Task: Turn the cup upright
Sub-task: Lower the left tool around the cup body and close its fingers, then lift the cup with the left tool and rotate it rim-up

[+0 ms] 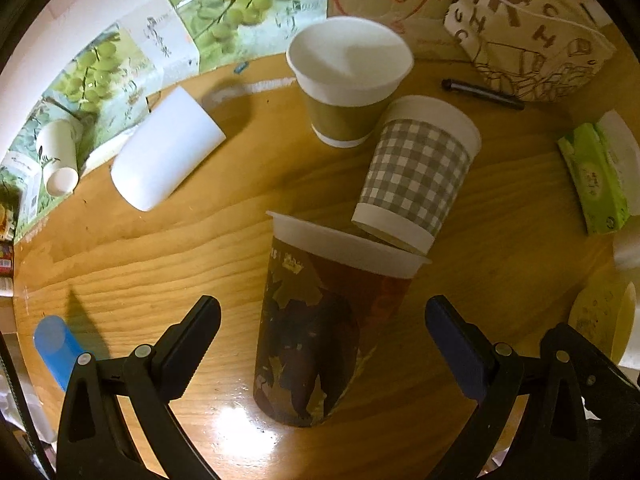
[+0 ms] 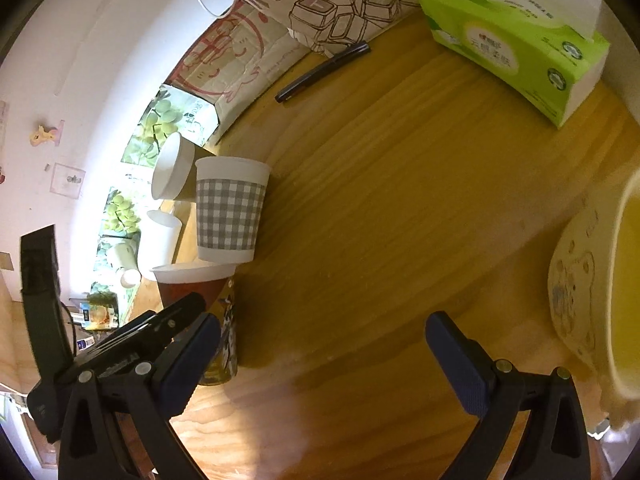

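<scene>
A dark brown printed cup [image 1: 316, 320] stands on the wooden table [image 1: 140, 256] between the fingers of my left gripper [image 1: 322, 344], which is open and not touching it; its white rim is up. A grey checked cup [image 1: 416, 172] stands just behind it, upside down by its taper. A brown-banded cup [image 1: 348, 84] stands upright farther back. A plain white cup [image 1: 168, 148] lies on its side at the left. My right gripper [image 2: 322, 364] is open and empty over bare table, with the brown cup [image 2: 192, 288] and checked cup [image 2: 230, 212] to its left.
A green tissue box [image 2: 516, 44], a black pen [image 2: 324, 70] and a printed bag [image 1: 528, 28] sit at the back right. A yellow bowl [image 2: 600, 288] is at the right edge. A blue cup [image 1: 56, 344] lies near left. Cartons [image 1: 120, 64] line the back wall.
</scene>
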Demonstrator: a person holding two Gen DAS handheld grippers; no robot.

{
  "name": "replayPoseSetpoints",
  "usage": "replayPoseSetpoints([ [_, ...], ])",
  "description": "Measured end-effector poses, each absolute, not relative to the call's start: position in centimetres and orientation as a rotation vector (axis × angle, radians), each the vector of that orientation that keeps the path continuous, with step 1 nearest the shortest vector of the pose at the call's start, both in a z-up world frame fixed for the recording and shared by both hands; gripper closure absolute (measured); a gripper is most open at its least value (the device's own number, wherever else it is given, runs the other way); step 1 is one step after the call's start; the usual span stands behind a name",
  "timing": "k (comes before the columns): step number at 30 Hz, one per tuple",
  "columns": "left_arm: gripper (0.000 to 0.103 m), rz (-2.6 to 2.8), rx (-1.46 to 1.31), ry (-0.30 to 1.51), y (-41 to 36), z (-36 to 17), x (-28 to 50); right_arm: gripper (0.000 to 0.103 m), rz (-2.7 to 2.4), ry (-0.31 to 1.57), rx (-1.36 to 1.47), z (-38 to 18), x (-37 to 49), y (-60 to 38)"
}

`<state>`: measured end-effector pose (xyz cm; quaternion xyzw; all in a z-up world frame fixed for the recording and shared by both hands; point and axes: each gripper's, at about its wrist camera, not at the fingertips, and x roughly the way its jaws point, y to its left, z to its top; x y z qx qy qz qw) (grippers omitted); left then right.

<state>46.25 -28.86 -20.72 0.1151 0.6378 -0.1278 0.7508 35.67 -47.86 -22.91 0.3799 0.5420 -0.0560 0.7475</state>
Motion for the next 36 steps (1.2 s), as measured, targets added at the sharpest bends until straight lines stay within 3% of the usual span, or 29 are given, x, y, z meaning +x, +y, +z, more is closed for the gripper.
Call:
replayPoseSetpoints([
  [5, 0.001, -0.264, 0.233, 1.446, -29.2, -21.8, 46.9, 0.0, -0.11, 1.191, 0.827, -23.1, 36.1, -48.5],
  [15, 0.019, -0.273, 0.239, 1.488, -30.2, -22.7, 47.4, 0.0, -0.086, 1.212, 0.835, -23.7, 37.0, -48.7],
  [36, 0.023, -0.238, 0.222, 1.51, -25.2, -22.7, 46.1, 0.0, 0.032, 1.203, 0.709, -21.7, 37.2, -45.8],
])
